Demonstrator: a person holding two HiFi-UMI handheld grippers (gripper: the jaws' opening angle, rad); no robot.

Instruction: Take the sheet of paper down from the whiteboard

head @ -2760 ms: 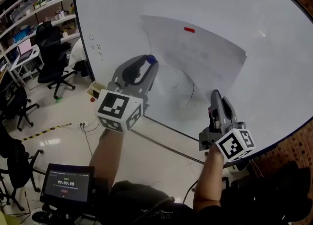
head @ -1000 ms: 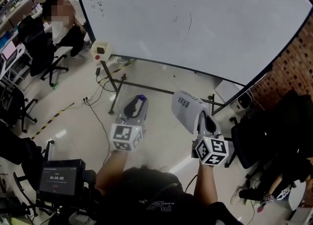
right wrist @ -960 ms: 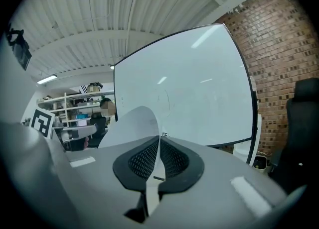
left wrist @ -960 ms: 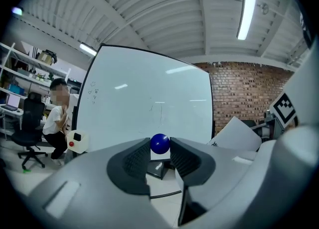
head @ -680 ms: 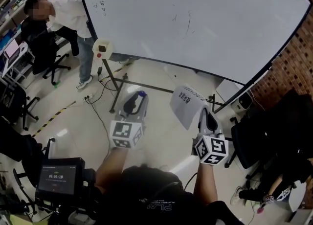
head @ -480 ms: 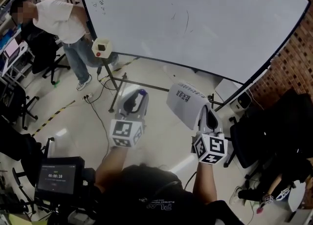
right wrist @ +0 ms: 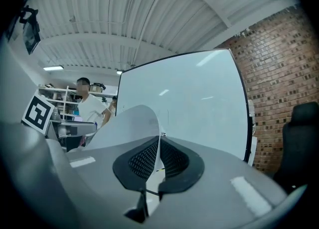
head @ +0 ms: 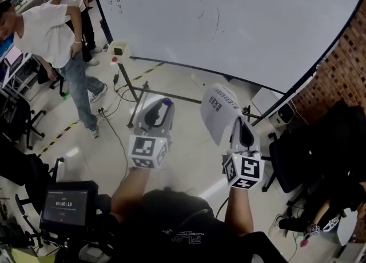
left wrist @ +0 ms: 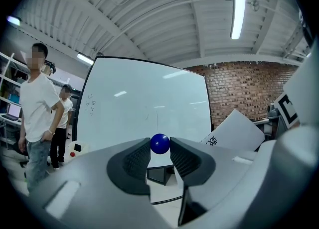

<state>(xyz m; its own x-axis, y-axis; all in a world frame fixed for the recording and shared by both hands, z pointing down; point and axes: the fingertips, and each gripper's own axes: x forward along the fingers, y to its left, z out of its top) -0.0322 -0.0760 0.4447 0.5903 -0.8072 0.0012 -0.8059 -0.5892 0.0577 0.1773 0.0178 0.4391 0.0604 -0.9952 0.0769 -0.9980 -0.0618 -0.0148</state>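
Your right tongs (right wrist: 158, 143) were clamped together on one edge of the sheet of paper (head: 218, 113), which curled upward from them, off the whiteboard (head: 229, 22) and well in front of it. Your left tongs (left wrist: 159, 151) pinched a blue ball (left wrist: 160, 143) at their tips, near the paper. A person in a white shirt (head: 48, 39) stood by the whiteboard's left edge.

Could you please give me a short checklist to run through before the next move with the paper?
1. Sheet of paper off the whiteboard: ok.
2. Right gripper jaws shut on the paper's edge: ok.
3. Left gripper jaws gripping the blue ball: ok.
4. Paper flat and uncreased: not ok, it curls over.
5. Bystander well away from both grippers: ok.
6. Place to put the paper down: cannot tell.
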